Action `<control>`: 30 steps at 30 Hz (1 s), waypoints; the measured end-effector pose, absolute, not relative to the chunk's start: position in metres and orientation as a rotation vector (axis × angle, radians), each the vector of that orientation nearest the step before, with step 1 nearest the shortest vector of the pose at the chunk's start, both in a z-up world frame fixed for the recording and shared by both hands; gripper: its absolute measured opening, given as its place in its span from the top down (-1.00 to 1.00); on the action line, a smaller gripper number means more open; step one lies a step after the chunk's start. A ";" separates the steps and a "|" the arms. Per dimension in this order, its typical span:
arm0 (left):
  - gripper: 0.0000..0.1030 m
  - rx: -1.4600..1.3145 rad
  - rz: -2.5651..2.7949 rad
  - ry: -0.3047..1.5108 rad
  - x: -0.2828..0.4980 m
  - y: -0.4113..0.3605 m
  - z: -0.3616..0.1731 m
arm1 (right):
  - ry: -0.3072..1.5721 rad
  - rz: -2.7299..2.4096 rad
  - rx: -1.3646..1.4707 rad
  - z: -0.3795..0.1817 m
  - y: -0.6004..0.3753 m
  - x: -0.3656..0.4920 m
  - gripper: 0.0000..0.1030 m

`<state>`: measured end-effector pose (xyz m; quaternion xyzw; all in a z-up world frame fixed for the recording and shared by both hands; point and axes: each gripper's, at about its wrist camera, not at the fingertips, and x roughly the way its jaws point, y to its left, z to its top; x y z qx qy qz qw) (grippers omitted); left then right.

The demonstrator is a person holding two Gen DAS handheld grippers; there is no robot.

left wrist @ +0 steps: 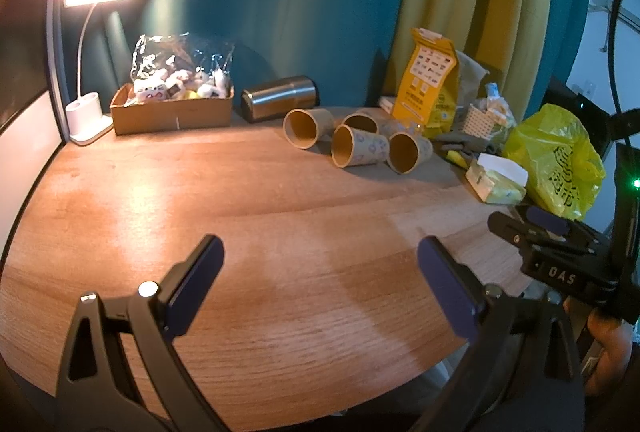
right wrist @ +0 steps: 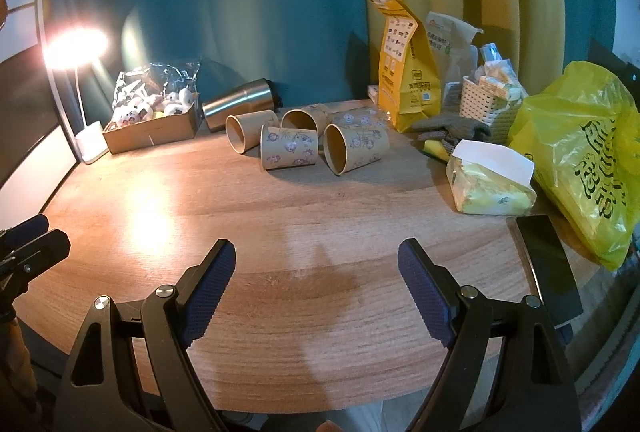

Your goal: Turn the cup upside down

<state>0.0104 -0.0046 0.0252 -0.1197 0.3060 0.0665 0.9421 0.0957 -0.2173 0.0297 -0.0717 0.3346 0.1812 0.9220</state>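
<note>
Several brown paper cups lie on their sides at the back of the wooden table (left wrist: 200, 200), mouths toward me: a plain one (left wrist: 307, 127), a printed one (left wrist: 358, 150) and another (left wrist: 408, 151). In the right wrist view they show as a plain cup (right wrist: 250, 130), a printed cup (right wrist: 289, 147) and another printed cup (right wrist: 354, 147). My left gripper (left wrist: 320, 260) is open and empty above the table's near part. My right gripper (right wrist: 316, 268) is open and empty too, well short of the cups. It also shows at the right edge of the left wrist view (left wrist: 532, 228).
A steel tumbler (left wrist: 280, 97) lies behind the cups. A cardboard box of small toys (left wrist: 172, 108) and a lit desk lamp (left wrist: 86, 112) stand back left. A yellow paper bag (right wrist: 408, 72), white basket (right wrist: 490, 108), tissue pack (right wrist: 488, 180), yellow plastic bag (right wrist: 584, 160) and phone (right wrist: 548, 264) crowd the right.
</note>
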 end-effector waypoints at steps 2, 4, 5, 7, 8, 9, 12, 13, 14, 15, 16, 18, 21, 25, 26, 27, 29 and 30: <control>-0.91 -0.244 0.136 0.626 0.011 -0.004 0.025 | 0.688 0.372 -0.147 0.030 -0.218 0.096 -0.67; -0.92 -0.244 0.136 0.625 0.011 -0.004 0.025 | 0.689 0.372 -0.146 0.029 -0.217 0.098 -0.67; -0.91 -0.244 0.136 0.625 0.011 -0.004 0.025 | 0.689 0.372 -0.145 0.029 -0.217 0.098 -0.67; -0.92 -0.242 0.135 0.626 0.012 -0.004 0.025 | 0.690 0.373 -0.140 0.028 -0.217 0.099 -0.67; -0.92 -0.241 0.134 0.627 0.013 -0.004 0.025 | 0.690 0.373 -0.141 0.028 -0.217 0.099 -0.67; -0.92 -0.240 0.134 0.629 0.014 -0.005 0.025 | 0.690 0.373 -0.141 0.027 -0.217 0.100 -0.67; -0.92 -0.239 0.132 0.642 0.018 -0.005 0.024 | 0.692 0.374 -0.140 0.027 -0.217 0.101 -0.67; -0.92 -0.240 0.131 0.650 0.021 -0.005 0.022 | 0.694 0.373 -0.140 0.026 -0.217 0.103 -0.67; -0.92 -0.240 0.130 0.656 0.023 -0.004 0.021 | 0.696 0.371 -0.139 0.025 -0.217 0.105 -0.67; -0.92 -0.240 0.131 0.664 0.027 -0.004 0.020 | 0.697 0.369 -0.136 0.024 -0.220 0.109 -0.67; -0.92 -0.240 0.133 0.673 0.030 -0.003 0.019 | 0.697 0.366 -0.130 0.024 -0.220 0.112 -0.67; -0.92 -0.247 0.136 0.697 0.040 0.000 0.016 | 0.699 0.363 -0.118 0.023 -0.224 0.121 -0.67; -0.92 -0.250 0.116 0.756 0.064 0.007 0.010 | 0.708 0.356 -0.098 0.020 -0.228 0.135 -0.67; -0.92 -0.207 0.084 0.821 0.103 0.010 0.009 | 0.739 0.348 -0.079 0.012 -0.232 0.162 -0.67; -0.92 -0.193 0.078 0.833 0.113 0.010 0.011 | 0.746 0.346 -0.074 0.009 -0.233 0.169 -0.67; -0.92 -0.177 0.061 0.851 0.126 0.010 0.012 | 0.753 0.344 -0.068 0.007 -0.233 0.176 -0.67; -0.92 -0.161 0.022 0.888 0.151 0.009 0.013 | 0.773 0.338 -0.057 0.002 -0.235 0.193 -0.67; -0.92 -0.153 0.010 0.910 0.164 0.010 0.014 | 0.785 0.336 -0.049 -0.001 -0.237 0.202 -0.67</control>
